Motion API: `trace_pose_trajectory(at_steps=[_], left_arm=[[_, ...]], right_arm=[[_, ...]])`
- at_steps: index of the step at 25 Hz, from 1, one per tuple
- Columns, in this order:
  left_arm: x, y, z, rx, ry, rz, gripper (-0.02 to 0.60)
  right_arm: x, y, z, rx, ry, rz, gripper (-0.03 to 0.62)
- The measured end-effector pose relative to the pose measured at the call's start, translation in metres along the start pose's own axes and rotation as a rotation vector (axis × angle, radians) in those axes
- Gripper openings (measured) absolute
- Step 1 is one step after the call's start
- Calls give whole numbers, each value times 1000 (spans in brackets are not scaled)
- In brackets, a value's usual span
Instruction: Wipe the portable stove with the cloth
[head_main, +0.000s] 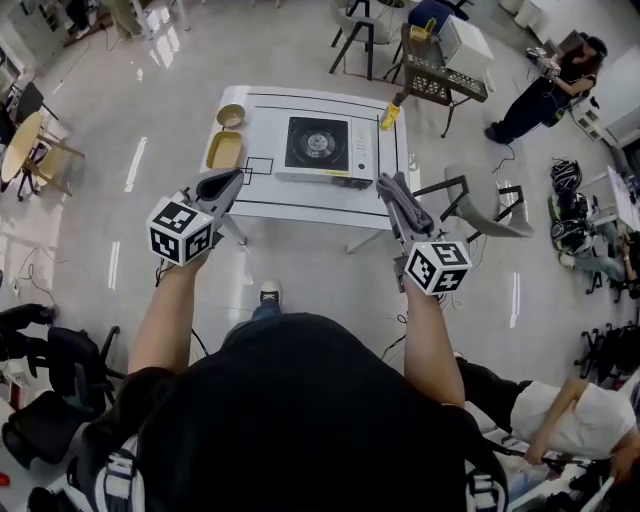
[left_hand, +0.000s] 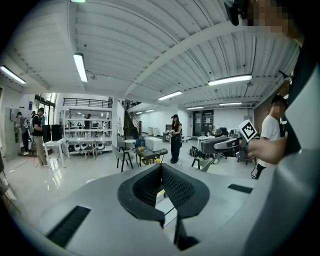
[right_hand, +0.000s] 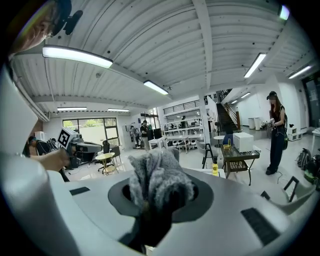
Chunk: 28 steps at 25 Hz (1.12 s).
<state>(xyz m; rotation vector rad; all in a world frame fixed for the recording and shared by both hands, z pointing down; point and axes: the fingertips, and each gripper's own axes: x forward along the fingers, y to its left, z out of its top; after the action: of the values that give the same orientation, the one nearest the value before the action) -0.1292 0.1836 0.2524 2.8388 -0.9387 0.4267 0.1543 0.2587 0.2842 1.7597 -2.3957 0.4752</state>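
Counter (head_main: 300, 205): white, marked with black lines, seen from above in the head view.
Portable stove (head_main: 318, 147): stands near the middle of the counter, closer to its far edge, black burner plate up and a white control strip on its right side.
Cloth (right_hand: 159, 180): grey and fluffy, bunched up, in the right gripper's grip; it is in the air off the counter's near right corner, apart from the stove.
Right gripper (head_main: 392, 190): fingers closed on the cloth, which bulges out above and around them.
Left gripper (head_main: 236, 180): over the counter's near left corner, tips pointing toward the stove; its dark ribbed fingers (left_hand: 182, 187) meet at the tips, with nothing between them.
Yellow tray (head_main: 224, 150): lies along the counter's left edge, left of the stove.
Bowl (head_main: 231, 115): at the far left corner, just beyond the tray.
Yellow bottle (head_main: 390, 116): upright at the far right corner.
Person: both forearms reach forward, one gripper in each hand, standing at the counter's near edge.
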Motion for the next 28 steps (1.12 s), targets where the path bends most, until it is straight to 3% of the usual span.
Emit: trace_pose_trajectory(at_steps=[12, 28], left_arm=[[76, 100, 1, -28, 21, -101, 21], [128, 176, 4, -15, 51, -195, 21]], right_arm=[[98, -21, 19, 20, 49, -79, 115], [164, -34, 15, 76, 75, -173, 115]])
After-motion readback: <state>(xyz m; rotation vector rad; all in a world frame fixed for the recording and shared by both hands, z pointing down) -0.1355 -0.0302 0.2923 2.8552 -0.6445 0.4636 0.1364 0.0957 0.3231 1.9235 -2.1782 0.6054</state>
